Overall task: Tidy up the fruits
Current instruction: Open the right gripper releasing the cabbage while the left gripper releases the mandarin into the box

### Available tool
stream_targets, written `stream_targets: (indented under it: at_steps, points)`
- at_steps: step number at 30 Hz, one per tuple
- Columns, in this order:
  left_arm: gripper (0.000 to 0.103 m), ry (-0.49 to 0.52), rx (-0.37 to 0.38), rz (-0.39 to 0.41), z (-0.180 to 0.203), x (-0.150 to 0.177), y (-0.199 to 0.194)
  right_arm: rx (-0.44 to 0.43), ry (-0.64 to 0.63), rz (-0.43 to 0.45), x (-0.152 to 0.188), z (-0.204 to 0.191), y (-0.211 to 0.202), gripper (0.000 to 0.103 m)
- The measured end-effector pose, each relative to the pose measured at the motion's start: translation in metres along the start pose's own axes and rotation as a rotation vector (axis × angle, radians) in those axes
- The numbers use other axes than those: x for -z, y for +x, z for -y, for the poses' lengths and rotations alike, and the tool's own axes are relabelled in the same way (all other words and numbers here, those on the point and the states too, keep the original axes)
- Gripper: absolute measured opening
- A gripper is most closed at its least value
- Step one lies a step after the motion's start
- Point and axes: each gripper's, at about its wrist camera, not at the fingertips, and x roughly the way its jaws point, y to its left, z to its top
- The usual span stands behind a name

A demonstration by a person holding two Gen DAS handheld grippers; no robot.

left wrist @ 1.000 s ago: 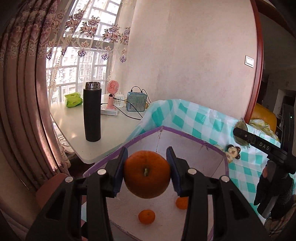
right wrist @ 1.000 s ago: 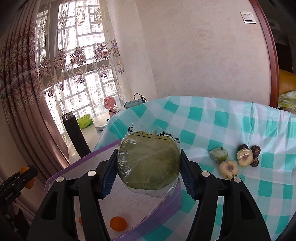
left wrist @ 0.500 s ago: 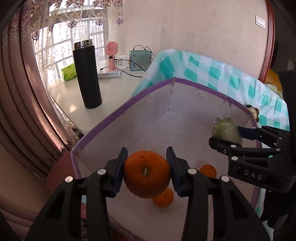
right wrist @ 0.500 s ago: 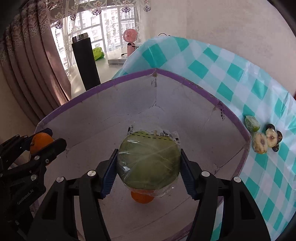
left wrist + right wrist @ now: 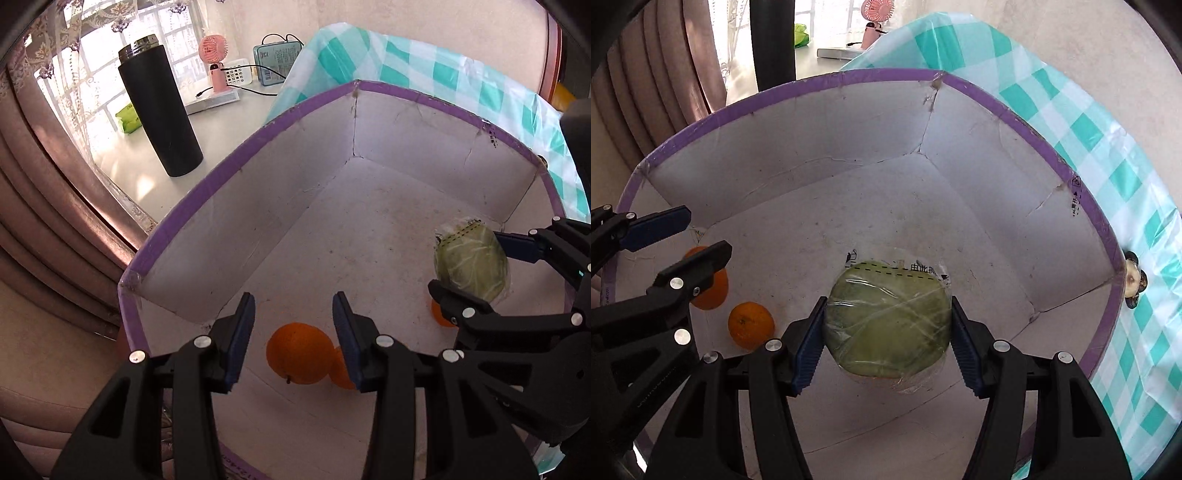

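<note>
The orange (image 5: 298,353) lies on the box (image 5: 236,206) floor below my left gripper (image 5: 293,334), jaws apart. My right gripper (image 5: 888,328), angled down into the box, clamps the wrapped melon (image 5: 889,325)

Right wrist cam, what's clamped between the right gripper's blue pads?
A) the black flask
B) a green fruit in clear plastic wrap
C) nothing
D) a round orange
B: the right gripper has both pads pressed against the sides of the plastic-wrapped green fruit, held above the floor of the white cardboard box with the purple rim.
</note>
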Motion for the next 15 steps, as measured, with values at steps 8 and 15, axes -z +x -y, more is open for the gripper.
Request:
stream_targets:
  at_steps: [8,15]
  points:
    - [0.066,-0.032,-0.074,-0.027,-0.0042,-0.0006,0.0022,0.039,0.006,0.014,0.0013,0.0019,-0.0039,0.067]
    - [0.066,-0.041,-0.061,-0.019,-0.0073,-0.0012,0.0011,0.023,0.031,0.039,0.0014,0.0059,-0.0061,0.067]
